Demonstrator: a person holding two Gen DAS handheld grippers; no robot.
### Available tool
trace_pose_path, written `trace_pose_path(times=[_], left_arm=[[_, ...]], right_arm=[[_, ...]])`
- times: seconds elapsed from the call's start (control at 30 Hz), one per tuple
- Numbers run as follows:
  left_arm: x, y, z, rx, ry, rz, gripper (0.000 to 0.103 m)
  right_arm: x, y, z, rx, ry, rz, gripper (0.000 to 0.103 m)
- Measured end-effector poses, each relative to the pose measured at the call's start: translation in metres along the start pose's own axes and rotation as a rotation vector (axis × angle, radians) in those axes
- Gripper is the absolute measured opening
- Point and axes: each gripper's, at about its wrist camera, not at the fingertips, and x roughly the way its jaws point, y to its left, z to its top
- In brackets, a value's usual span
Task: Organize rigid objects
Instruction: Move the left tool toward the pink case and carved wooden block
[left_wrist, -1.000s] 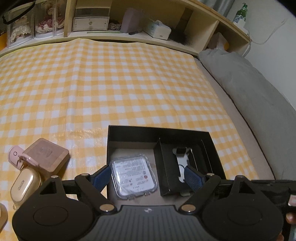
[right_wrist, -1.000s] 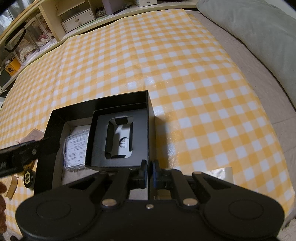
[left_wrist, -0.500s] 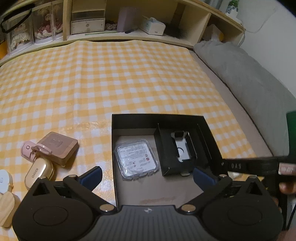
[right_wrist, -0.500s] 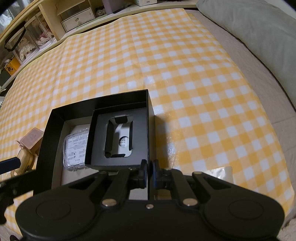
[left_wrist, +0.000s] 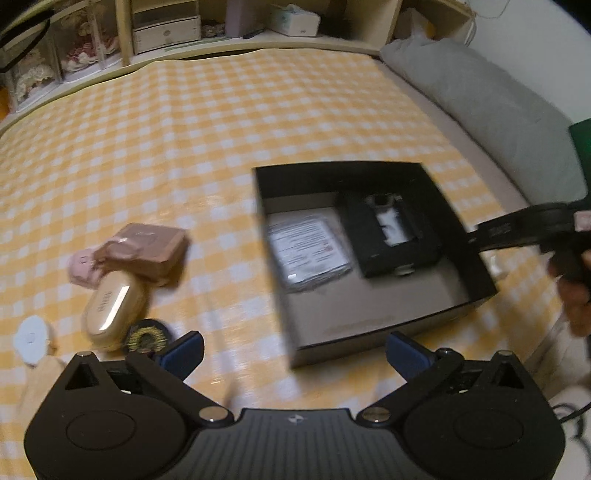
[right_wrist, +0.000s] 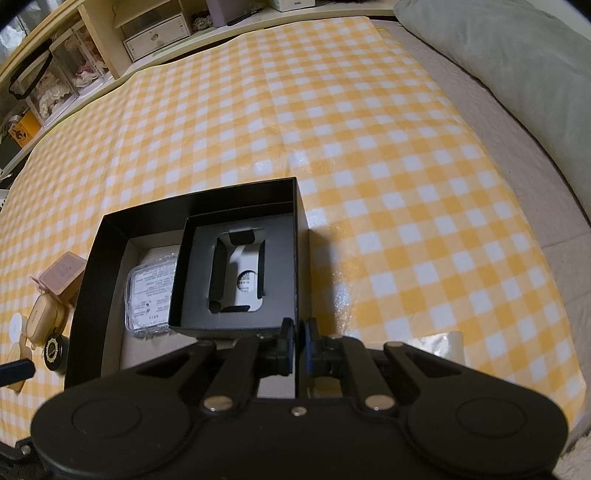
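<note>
So here's where we're at: the black box (right_wrist: 110, 266) sits open on the yellow-and-white checked cloth (right_wrist: 369, 147), and our right gripper (right_wrist: 297, 343) is pinched tight on the box's right-hand wall, one finger inside and one outside. From the left wrist view you can see that same gripper reaching in from the right onto the box's wall, with a bit of the hand (left_wrist: 574, 295) holding it.

Inside the box, the clear plastic case with a printed label (right_wrist: 149, 291) lies flat toward the left, and the smaller black insert tray (right_wrist: 236, 273) with a white piece in its cutout sits against the right wall, overlapping the case's edge a little.

Our left gripper (left_wrist: 293, 349) is spread as wide as it goes with nothing between the blue pads (left_wrist: 184, 349), hanging over the cloth near the box's front-left corner. That view is pretty motion-blurred.

Left of the box there's a loose cluster on the cloth: a pink-brown square case (left_wrist: 151, 245), a gold earbud-style case (left_wrist: 110, 310) touching it, a small round black tin (left_wrist: 146, 336) just beside that, a pink thing (left_wrist: 83, 266) and a white round thing (left_wrist: 31, 338), too blurry to name.
</note>
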Motion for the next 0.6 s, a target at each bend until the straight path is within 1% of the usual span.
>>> trace_pose_path(times=[0.13, 0.2, 0.33, 0.4, 0.5, 0.57, 0.6], left_arm=[[-0.001, 0.028, 0.003, 0.008, 0.001, 0.03, 0.103], [-0.003, 0.042, 0.01, -0.01, -0.011, 0.056, 0.103], [-0.005, 0.069, 0.028, -0.065, -0.076, 0.088, 0.103], [-0.003, 0.078, 0.041, -0.066, -0.117, 0.086, 0.103], [0.006, 0.09, 0.06, -0.066, -0.166, 0.122, 0.103], [0.017, 0.098, 0.071, -0.067, -0.168, 0.118, 0.103], [0.025, 0.102, 0.075, -0.063, -0.152, 0.115, 0.103]], right_arm=[[0.001, 0.0, 0.0, -0.006, 0.002, -0.003, 0.007], [0.002, 0.0, 0.001, -0.009, 0.003, -0.004, 0.007], [0.002, 0.0, 0.001, -0.011, 0.003, -0.004, 0.007], [0.002, 0.0, 0.001, -0.012, 0.003, -0.005, 0.007], [0.002, 0.0, 0.001, -0.011, 0.003, -0.004, 0.007], [0.001, 0.0, 0.001, -0.011, 0.002, -0.004, 0.007], [0.001, 0.001, 0.001, -0.011, 0.002, -0.004, 0.007]])
